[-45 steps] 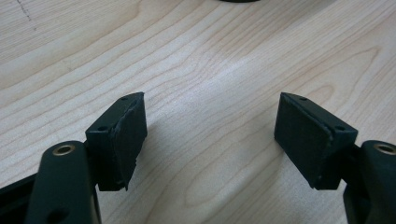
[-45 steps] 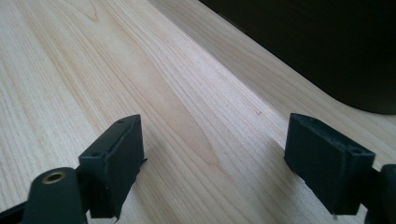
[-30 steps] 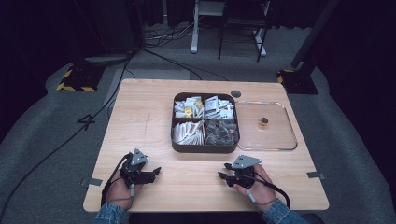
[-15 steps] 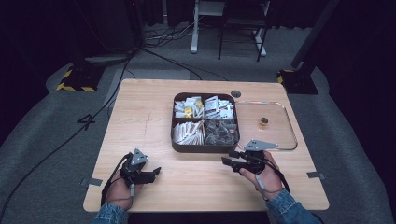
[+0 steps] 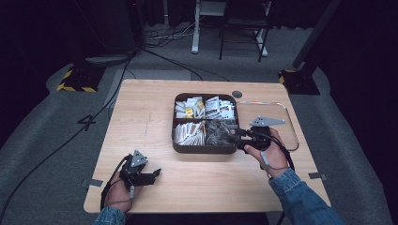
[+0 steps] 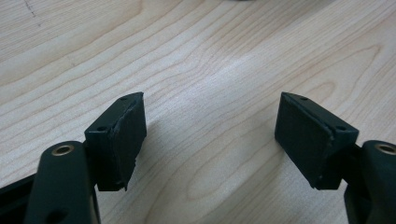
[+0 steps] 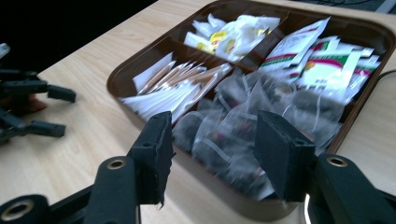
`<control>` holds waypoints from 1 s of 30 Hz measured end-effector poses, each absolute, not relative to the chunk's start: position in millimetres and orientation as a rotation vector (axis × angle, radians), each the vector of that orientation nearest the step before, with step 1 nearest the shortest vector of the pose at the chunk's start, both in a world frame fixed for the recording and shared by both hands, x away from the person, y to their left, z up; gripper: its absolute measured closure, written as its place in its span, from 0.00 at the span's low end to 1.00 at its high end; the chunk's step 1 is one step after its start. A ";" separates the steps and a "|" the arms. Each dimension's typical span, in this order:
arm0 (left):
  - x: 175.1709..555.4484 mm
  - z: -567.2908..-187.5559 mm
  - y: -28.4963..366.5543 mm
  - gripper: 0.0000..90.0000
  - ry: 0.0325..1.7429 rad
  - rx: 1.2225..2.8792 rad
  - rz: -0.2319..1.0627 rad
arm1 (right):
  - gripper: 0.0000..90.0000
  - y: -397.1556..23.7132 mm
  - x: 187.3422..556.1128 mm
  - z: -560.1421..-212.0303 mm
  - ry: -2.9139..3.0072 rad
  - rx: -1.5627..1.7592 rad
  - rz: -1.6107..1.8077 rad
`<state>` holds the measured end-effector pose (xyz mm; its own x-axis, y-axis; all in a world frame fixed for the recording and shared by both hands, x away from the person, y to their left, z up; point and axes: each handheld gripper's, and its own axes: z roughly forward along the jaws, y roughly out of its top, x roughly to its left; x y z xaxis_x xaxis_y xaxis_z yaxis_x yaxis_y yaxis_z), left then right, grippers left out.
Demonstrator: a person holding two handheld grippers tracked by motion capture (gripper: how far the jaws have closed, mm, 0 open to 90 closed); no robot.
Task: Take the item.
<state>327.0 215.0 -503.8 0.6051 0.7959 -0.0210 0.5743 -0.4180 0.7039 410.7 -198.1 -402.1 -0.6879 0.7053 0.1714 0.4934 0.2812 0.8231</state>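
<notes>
The right claw point(image 7: 212, 154) hangs released at the brown divided tray point(image 5: 180, 145), facing its clear-wrapped sachets point(image 7: 243, 126) (near-right compartment). The left claw point(image 6: 210, 140) rests released over bare tabletop point(image 6: 210, 60).

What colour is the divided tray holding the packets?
Dark brown tray, clearest in the right gripper view.

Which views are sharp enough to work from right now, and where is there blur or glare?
Left gripper view: sharp wood grain on the table, with a soft sheen at centre. Right gripper view: the clear packets between the open jaws are smeared. High view: dim, dark surroundings, the tray readable.
</notes>
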 end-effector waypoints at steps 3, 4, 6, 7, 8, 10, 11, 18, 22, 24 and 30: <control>327.1 -503.8 215.1 0.28 1.076 2.145 0.416 | 0.50 -196.9 419.7 -398.3 2.320 1.110 1.342; 327.1 -503.8 215.1 0.28 1.077 2.145 0.415 | 0.50 -196.2 428.9 -395.3 2.311 1.117 1.331; 328.0 -503.6 215.7 0.28 1.070 2.151 0.423 | 0.50 -196.2 438.6 -393.4 2.302 1.138 1.325; 328.2 -503.7 215.7 0.28 1.069 2.152 0.421 | 0.50 -196.3 443.3 -392.7 2.297 1.153 1.324; 328.2 -503.7 215.7 0.27 1.069 2.152 0.421 | 0.50 -196.3 443.3 -392.7 2.297 1.153 1.324; 328.8 -503.5 215.9 0.27 1.070 2.152 0.415 | 0.49 -196.9 452.6 -391.4 2.286 1.171 1.316; 329.4 -503.6 216.1 0.27 1.068 2.153 0.418 | 0.49 -197.6 457.1 -390.8 2.275 1.177 1.315; 331.0 -503.7 216.3 0.27 1.075 2.148 0.419 | 0.48 -200.9 486.9 -385.8 2.222 1.244 1.290; 331.4 -503.7 216.4 0.27 1.075 2.148 0.420 | 0.48 -200.7 500.4 -382.4 2.199 1.263 1.264; 331.8 -503.6 216.5 0.27 1.076 2.150 0.423 | 0.47 -199.4 509.9 -380.7 2.203 1.257 1.265; 332.4 -503.7 216.2 0.27 1.089 2.143 0.418 | 0.46 -196.6 524.9 -379.2 2.212 1.246 1.204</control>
